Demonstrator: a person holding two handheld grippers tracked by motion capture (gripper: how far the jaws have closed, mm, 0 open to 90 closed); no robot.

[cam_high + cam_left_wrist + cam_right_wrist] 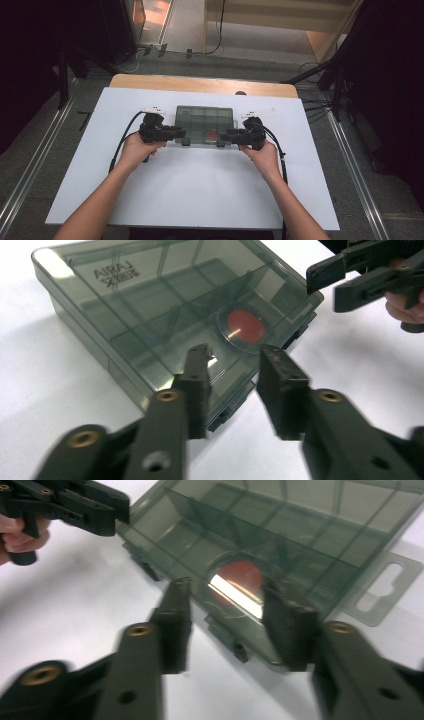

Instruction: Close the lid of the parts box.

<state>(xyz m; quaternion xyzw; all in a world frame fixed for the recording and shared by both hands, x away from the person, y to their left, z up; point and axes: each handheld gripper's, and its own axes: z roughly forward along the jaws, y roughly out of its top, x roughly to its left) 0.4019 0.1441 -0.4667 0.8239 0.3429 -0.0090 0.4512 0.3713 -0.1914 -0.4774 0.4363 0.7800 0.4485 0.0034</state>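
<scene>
A smoky see-through compartment box (205, 117) lies with its lid down on the white board (200, 190). In one of its front compartments is a red round disc (212, 135). My left gripper (179, 133) is at the box's front left corner and my right gripper (224, 136) at its front right, each held in a hand. In the left gripper view the jaws (232, 385) stand apart around the box's (150, 305) front edge, near the disc (245, 325), without pressing it. In the right gripper view the jaws (232, 625) are spread over a front latch (225, 635), with the disc (240, 572) just behind.
The white board rests on a wooden table (200, 84). The box has a hang tab (390, 587) on one end. White tags lie beside the box at left (154, 108) and right (257, 113). Metal rails and dark stands flank the table on the floor.
</scene>
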